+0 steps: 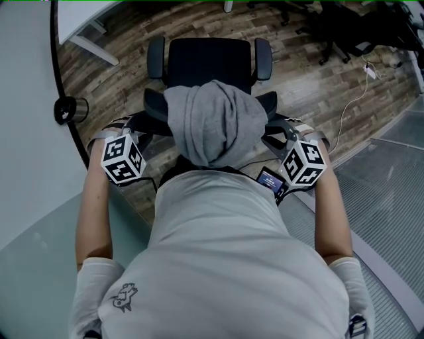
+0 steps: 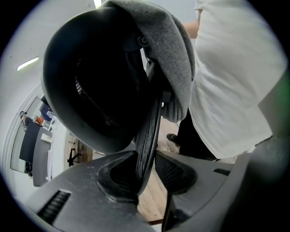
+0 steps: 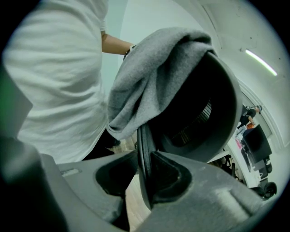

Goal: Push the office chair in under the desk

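My left tool (image 2: 146, 156) and right tool (image 3: 145, 156) clamp the stiff backrest rim (image 2: 152, 127) of the office chair (image 1: 209, 63) beside a grey sweater (image 1: 212, 122); heavy but free-rolling, I judge.

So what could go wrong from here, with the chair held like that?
1. The left gripper and right gripper pinch only the thin edge of the backrest, so a hard push might make them slip or the chair swivel.
2. The grey garment draped loosely over the backrest could slide off.
3. The armrests may catch on the white desk.
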Demonstrator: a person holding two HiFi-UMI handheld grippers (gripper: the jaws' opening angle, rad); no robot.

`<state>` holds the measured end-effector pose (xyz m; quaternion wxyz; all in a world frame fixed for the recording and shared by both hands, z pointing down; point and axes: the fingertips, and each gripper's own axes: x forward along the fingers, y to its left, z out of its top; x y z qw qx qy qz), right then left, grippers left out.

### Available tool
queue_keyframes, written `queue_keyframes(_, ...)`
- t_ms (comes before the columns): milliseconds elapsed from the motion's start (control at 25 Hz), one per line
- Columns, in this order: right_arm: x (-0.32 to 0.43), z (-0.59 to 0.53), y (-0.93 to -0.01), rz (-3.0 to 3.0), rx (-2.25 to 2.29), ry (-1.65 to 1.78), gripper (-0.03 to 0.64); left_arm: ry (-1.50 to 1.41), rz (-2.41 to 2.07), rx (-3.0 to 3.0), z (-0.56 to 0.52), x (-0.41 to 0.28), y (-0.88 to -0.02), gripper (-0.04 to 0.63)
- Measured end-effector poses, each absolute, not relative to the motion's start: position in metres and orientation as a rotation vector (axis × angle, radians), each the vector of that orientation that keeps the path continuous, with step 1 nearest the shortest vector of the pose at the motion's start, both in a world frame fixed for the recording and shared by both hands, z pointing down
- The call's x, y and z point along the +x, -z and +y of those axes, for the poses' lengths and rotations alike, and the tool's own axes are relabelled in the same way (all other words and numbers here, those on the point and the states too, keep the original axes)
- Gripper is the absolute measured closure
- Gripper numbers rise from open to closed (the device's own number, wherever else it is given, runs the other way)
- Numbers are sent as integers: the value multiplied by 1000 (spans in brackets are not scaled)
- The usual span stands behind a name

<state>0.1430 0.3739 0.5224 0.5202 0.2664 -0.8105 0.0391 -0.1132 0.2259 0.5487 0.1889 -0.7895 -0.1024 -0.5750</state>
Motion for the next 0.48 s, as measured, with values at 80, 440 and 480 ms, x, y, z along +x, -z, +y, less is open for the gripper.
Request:
queue_keyframes(80,146,368,-521,-1952,633,-92,515,1622,-274,-2224,220,-109,-549,471)
queue_keyframes(440,155,333,-523,-1974,629,-96,514,1629,-226,-2215,180,-99,-549,463)
queue_keyframes(480,156,328,-523,-1973,628,-96,514,1629,-227,-2215,176,-98,-549,463)
